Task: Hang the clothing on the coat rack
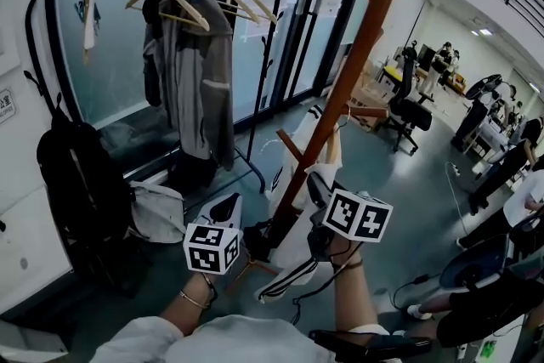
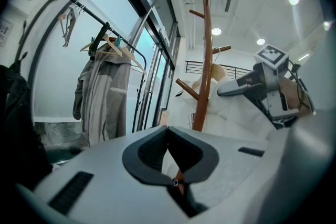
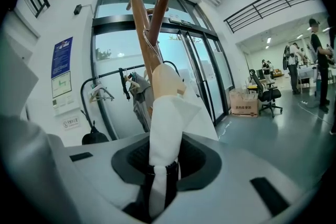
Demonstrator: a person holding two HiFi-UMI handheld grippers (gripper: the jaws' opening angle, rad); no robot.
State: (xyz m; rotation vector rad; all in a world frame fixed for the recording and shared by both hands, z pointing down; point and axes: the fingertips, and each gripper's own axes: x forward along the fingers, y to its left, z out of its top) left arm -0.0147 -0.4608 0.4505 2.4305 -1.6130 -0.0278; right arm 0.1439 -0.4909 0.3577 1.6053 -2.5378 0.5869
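A brown wooden coat rack [image 1: 357, 64] stands in front of me, with pegs angling up off its pole. A white garment [image 1: 297, 242] hangs against the lower pole, its top draped over a tan rounded piece [image 1: 331, 150]. My right gripper [image 1: 319, 183] is shut on a bunched strip of this garment [image 3: 165, 123], which rises from the jaws to the tan piece [image 3: 168, 81] beside the pole [image 3: 142, 23]. My left gripper [image 1: 231, 201] is to the left of the pole, shut with nothing between its jaws [image 2: 168, 128]. From the left gripper view the right gripper [image 2: 231, 91] shows against the white cloth [image 2: 231, 118].
A black clothes rail at the left carries a grey jacket [image 1: 200, 64] and wooden hangers. A black backpack [image 1: 81, 183] hangs by the wall above a white bag [image 1: 157, 212] on the floor. An office chair [image 1: 412, 106] and several people [image 1: 510, 166] are at the right.
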